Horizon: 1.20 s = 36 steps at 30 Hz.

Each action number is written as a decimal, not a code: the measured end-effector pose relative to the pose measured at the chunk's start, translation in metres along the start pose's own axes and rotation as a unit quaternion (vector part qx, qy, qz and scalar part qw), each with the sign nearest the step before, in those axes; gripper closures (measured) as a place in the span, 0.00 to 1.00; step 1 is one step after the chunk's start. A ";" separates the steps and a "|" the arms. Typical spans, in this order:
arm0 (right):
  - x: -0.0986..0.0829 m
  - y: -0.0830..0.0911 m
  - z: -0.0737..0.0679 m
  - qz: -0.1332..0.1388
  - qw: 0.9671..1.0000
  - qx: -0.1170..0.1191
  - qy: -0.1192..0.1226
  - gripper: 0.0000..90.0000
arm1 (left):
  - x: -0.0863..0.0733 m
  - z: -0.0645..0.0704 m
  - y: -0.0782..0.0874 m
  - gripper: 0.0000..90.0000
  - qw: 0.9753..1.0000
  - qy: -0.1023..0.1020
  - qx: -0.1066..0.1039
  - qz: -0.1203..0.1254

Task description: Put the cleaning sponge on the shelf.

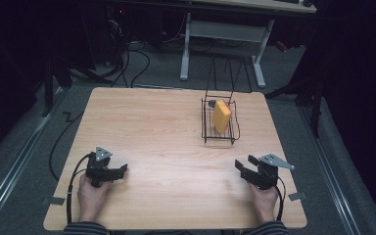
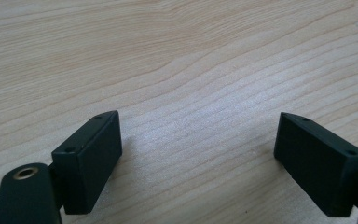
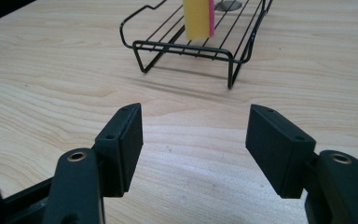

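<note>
Dark room with a grey floor; a light wooden tabletop [image 1: 166, 147] carries the scene. A black wire rack [image 1: 219, 128] stands on its far right part, holding an upright yellow sponge [image 1: 221, 115] with a pink face. Left tongs [image 1: 121, 172] rest near the front left edge, jaws spread wide over bare wood, gripping nothing. Right tongs [image 1: 241, 169] rest near the front right edge, jaws likewise apart and empty, pointing toward the rack, well apart from it.
</note>
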State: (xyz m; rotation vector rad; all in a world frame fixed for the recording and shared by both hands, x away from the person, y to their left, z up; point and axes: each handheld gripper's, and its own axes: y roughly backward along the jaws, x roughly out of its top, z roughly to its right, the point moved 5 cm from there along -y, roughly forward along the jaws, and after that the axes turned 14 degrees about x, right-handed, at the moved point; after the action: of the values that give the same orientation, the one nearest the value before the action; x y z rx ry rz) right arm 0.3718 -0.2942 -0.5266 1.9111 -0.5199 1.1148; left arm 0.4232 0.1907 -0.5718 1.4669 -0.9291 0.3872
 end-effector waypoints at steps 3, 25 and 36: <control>-0.002 -0.003 0.002 -0.005 1.000 -0.003 -0.004 0.41 | 0.000 0.000 0.000 0.17 1.000 0.000 0.000 0.000; -0.012 -0.024 0.010 -0.051 0.998 -0.033 0.011 0.41 | 0.000 0.000 0.000 0.17 1.000 0.000 0.000 0.000; -0.020 -0.034 0.012 -0.095 0.994 -0.052 0.020 0.41 | 0.000 0.000 0.000 0.17 1.000 0.000 0.000 0.000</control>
State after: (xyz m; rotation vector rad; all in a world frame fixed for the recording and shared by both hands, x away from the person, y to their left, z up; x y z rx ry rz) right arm 0.3913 -0.2866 -0.5618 1.8031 -0.3595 0.9808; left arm 0.4232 0.1907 -0.5718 1.4672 -0.9291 0.3871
